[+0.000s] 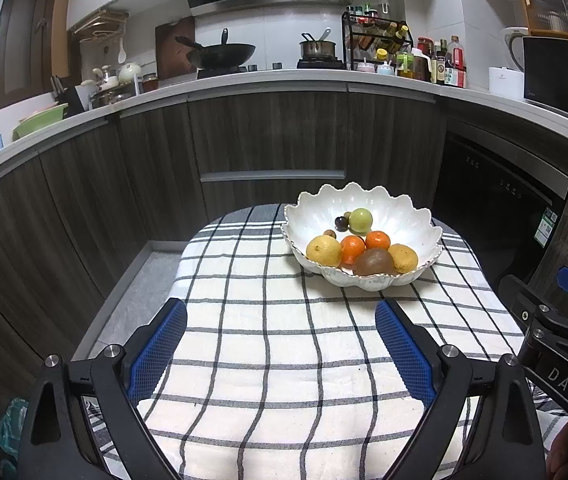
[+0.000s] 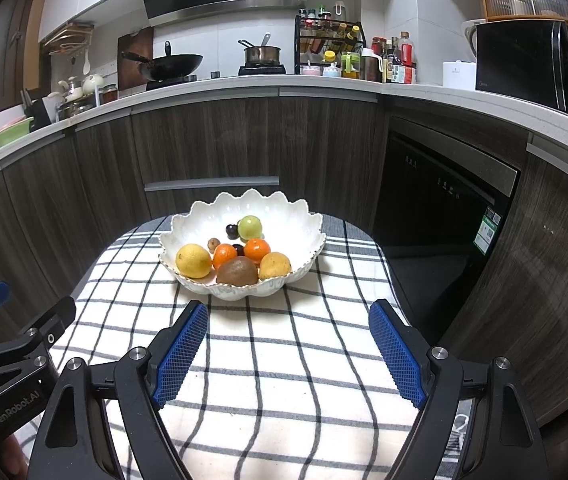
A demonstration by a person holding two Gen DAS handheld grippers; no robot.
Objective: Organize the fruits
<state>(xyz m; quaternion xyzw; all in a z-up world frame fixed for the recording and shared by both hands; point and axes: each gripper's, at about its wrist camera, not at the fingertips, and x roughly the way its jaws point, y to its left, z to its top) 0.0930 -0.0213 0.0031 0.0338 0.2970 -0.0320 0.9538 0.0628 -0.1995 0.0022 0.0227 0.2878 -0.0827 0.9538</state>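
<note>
A white scalloped bowl (image 1: 388,204) (image 2: 284,216) stands at the far end of a small table covered with a checked cloth (image 1: 268,320) (image 2: 284,344). In it lie a yellow lemon (image 1: 324,250) (image 2: 193,260), two oranges (image 1: 353,249) (image 2: 257,250), a brown kiwi (image 1: 374,262) (image 2: 237,271), a second yellow fruit (image 1: 403,257) (image 2: 275,265), a green fruit (image 1: 360,220) (image 2: 250,227) and small dark fruits (image 1: 341,223) (image 2: 231,231). My left gripper (image 1: 281,312) is open and empty over the cloth, short of the bowl. My right gripper (image 2: 288,312) is open and empty just short of the bowl.
Dark wood kitchen cabinets (image 1: 268,132) curve behind the table under a white counter with a wok (image 1: 224,54), a pot (image 1: 318,48) and a bottle rack (image 1: 380,40). A black oven (image 2: 440,196) is at the right and a microwave (image 2: 536,68) above it.
</note>
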